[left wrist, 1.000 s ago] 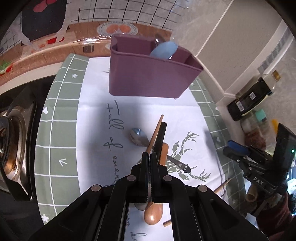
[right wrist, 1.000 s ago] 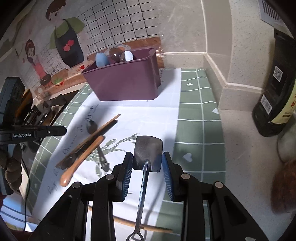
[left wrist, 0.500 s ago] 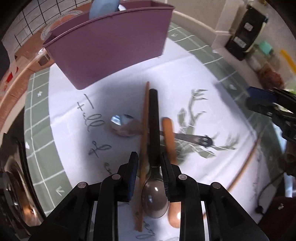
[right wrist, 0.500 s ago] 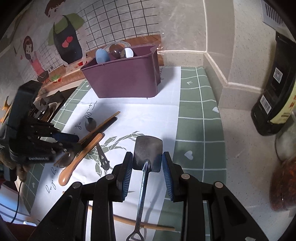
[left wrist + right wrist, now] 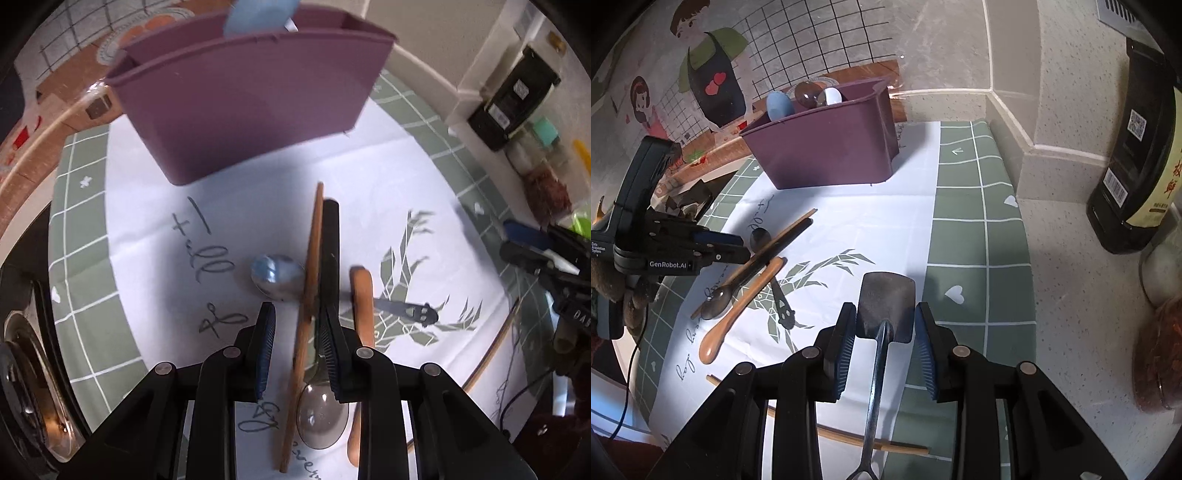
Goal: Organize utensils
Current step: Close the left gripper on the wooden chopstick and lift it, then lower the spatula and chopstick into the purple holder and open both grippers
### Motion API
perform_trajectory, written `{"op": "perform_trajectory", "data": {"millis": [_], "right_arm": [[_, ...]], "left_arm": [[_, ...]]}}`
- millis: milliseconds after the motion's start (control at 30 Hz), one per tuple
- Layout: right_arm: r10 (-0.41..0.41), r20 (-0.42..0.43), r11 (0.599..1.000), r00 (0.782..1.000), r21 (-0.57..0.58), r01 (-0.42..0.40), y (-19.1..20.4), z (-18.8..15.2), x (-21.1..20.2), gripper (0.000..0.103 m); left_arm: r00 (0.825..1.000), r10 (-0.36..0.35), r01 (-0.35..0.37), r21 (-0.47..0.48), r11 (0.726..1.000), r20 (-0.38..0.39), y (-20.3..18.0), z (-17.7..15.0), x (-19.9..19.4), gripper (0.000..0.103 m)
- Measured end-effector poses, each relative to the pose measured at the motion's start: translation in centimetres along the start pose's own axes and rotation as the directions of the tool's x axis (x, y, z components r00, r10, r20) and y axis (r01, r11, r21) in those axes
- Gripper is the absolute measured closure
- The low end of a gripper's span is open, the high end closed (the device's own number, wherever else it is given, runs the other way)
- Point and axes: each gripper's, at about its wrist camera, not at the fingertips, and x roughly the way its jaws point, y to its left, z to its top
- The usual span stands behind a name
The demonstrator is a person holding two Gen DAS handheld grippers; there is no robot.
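Utensils are mostly still loose on the mat point(image 5: 964, 236), so here's how it sits. Nearest to you, your right gripper point(image 5: 885, 341) has its jaws apart with the small metal spatula point(image 5: 886, 306) lying between the pads, not pinched, near the mat's right edge. A single chopstick point(image 5: 849, 439) lies across the mat's near edge under the spatula's handle.

Your left gripper point(image 5: 297, 345) is released too, jaws parted over the pile in the middle of the mat. A wooden chopstick point(image 5: 308, 295) runs between its pads, and the black-handled spoon point(image 5: 330, 266) lies right along the right pad; can't tell if that pad touches it. Just right of those is the wooden spoon point(image 5: 361, 295), and a steel spoon point(image 5: 277, 275) lies crosswise under them.

Farthest off, the purple caddy point(image 5: 831, 147) stands at the mat's back edge, with a few spoon bowls sticking up out of it.
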Motion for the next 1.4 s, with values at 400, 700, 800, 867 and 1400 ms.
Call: {"op": "perform_trajectory", "data": {"millis": [400, 700, 800, 867, 1400], "right_arm": [[0.004, -0.007, 1.000, 1.000, -0.011, -0.004, 0.3, 0.4, 0.7, 0.073], [0.024, 0.013, 1.000, 1.000, 0.000, -0.024, 0.3, 0.9, 0.4, 0.073], [0.034, 0.018, 0.999, 0.999, -0.001, -0.034, 0.3, 1.2, 0.2, 0.073], [0.047, 0.010, 0.999, 0.999, 0.014, -0.047, 0.2, 1.6, 0.4, 0.074], [0.055, 0.361, 0.994, 0.931, -0.109, -0.016, 5.2, 10.1, -10.1, 0.074]], "left_arm": [[0.996, 0.090, -0.090, 0.045, 0.995, 0.010, -1.0, 2.1, 1.2, 0.081], [0.993, 0.024, -0.015, -0.080, 0.997, 0.119, 0.0, 1.3, -2.0, 0.097], [0.976, -0.028, 0.064, -0.161, 0.985, 0.215, 1.0, -1.5, -5.1, 0.097], [0.959, -0.045, 0.104, -0.202, 0.974, 0.280, 1.2, -3.1, -6.7, 0.097], [0.615, 0.075, 0.146, -0.207, 0.967, 0.785, 0.3, -2.6, -25.1, 0.097]]}}
